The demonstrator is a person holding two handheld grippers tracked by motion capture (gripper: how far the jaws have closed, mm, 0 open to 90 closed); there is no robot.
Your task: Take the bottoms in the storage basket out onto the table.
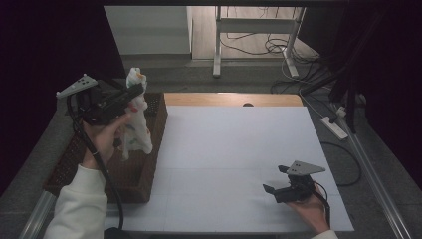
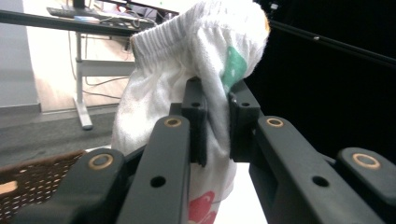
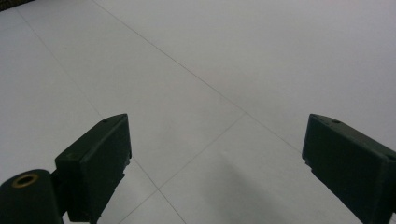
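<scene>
High view: left claw (image 1: 133, 95) pinches a white sock (image 1: 137, 124) above the basket (image 1: 154, 144); its thin fold (barely caught) could slip out. Right claw (image 1: 276, 180) rests wide open, empty, on the worktop (image 1: 234, 149).

1. Wide bare stretch of white surface (image 1: 234, 164) between the basket (image 1: 149, 164) and the right gripper (image 1: 278, 180): open passage.
2. Left edge blocked by the basket's tall woven wall.
3. Above the basket, white sock (image 1: 137, 117) hanging from the left gripper (image 1: 135, 90), filling that gap.
4. Right gripper low over the surface, jaws spread wide.
</scene>
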